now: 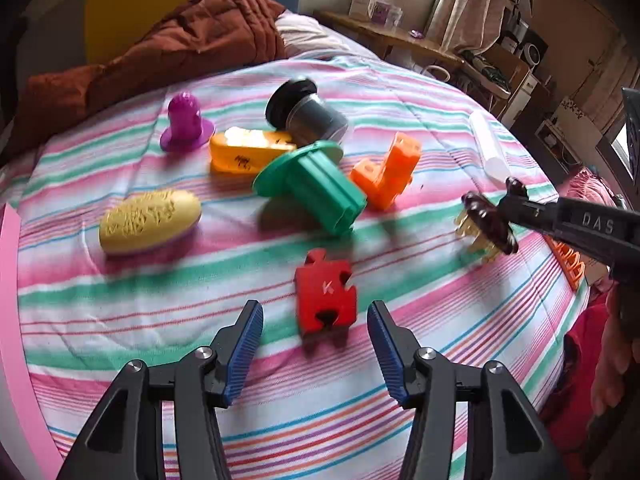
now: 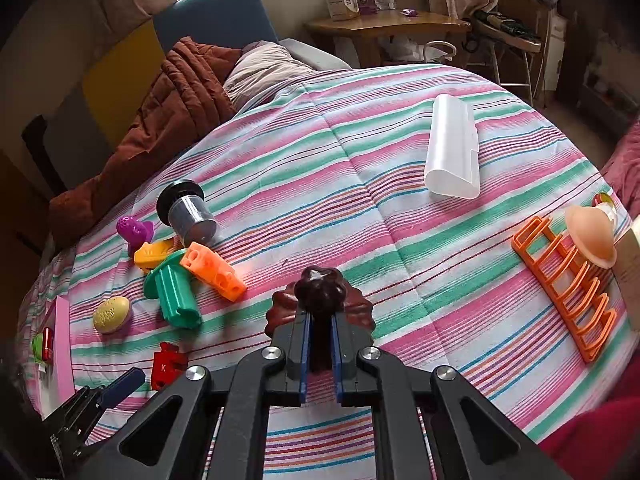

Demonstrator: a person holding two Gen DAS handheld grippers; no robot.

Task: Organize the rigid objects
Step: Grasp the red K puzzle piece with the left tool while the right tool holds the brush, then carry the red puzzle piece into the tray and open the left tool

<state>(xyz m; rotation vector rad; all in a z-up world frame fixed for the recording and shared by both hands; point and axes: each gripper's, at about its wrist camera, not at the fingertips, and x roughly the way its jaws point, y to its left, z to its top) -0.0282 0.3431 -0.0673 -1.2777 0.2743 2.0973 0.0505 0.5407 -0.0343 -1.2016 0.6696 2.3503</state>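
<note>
Early stage. Right hand-held gripper [image 2: 320, 344] pinching brown scalp brush [image 2: 320, 292]; left hand-held gripper [image 1: 316, 332] spread over red puzzle piece [image 1: 326, 300]. Other toys scattered on bed [image 2: 360, 160].

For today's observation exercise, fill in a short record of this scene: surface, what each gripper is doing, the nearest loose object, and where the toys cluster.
surface: striped bedspread
left gripper: jaws open, empty, just short of the red puzzle piece
right gripper: jaws shut on the brown scalloped tool, held above the bedspread
toy cluster: green stamp, orange block, yellow oval, purple stamp
apart: white tube, orange rack
</note>
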